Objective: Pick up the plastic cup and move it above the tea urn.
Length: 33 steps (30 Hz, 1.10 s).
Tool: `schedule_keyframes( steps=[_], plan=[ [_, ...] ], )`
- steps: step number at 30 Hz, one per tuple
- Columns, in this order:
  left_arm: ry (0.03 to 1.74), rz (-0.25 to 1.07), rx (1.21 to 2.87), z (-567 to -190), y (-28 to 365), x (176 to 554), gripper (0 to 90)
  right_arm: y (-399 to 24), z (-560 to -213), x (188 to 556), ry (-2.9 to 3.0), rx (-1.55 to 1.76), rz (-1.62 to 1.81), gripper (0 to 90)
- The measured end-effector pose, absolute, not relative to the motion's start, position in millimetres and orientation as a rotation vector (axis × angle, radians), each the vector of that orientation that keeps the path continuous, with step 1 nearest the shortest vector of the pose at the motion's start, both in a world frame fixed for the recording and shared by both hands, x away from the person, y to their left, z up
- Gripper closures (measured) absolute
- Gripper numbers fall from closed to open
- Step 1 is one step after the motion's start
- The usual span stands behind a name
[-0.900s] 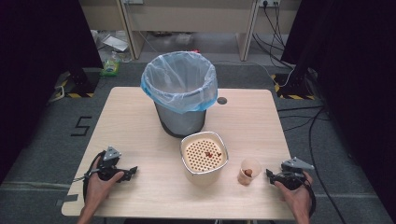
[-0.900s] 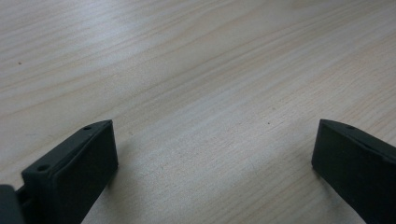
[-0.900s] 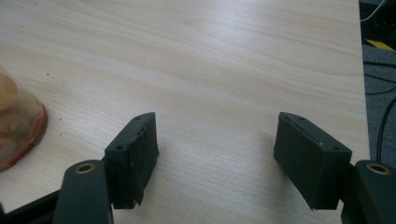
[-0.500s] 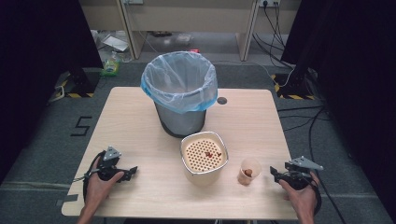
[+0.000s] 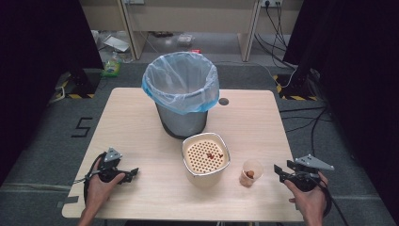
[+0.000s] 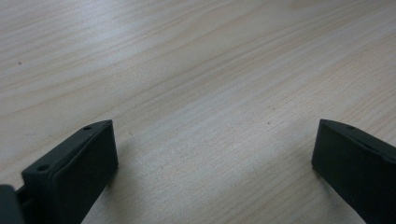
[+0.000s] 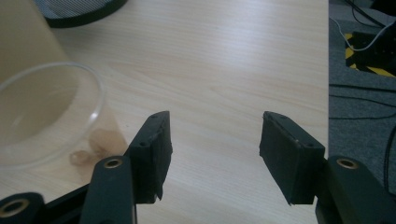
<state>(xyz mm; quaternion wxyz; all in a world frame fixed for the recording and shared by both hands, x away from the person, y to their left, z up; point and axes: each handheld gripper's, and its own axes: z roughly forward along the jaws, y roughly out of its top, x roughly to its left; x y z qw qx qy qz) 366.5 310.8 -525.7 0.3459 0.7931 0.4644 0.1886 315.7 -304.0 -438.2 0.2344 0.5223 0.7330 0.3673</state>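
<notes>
Reach with the right gripper, jaws wide apart and holding nothing, toward the small clear cup near the table's front edge, right of middle. Approach level, straddle the cup's wall, close gently; thin plastic probably deforms. Left gripper near the front left corner: also wide, empty. In the cup, one brownish piece. Beside it, a beige strainer pot with a few dark bits. Behind, a lined bin, contents not visible.

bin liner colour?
Light blue, translucent bin liner, folded over the grey bin's rim. Clearest in the high view.
</notes>
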Motion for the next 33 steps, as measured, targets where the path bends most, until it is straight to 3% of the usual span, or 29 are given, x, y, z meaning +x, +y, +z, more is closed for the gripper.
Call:
schedule_keyframes(
  steps=[13,33],
  plan=[
    [1.205,0.49,2.058,-525.7,310.8,366.5,0.0,-270.2,-414.4,312.9,2.077,1.32,1.058,47.6],
    [1.206,0.49,2.058,-525.7,310.8,366.5,0.0,-247.8,-436.5,336.0,2.211,1.284,1.051,62.6]
  ],
)
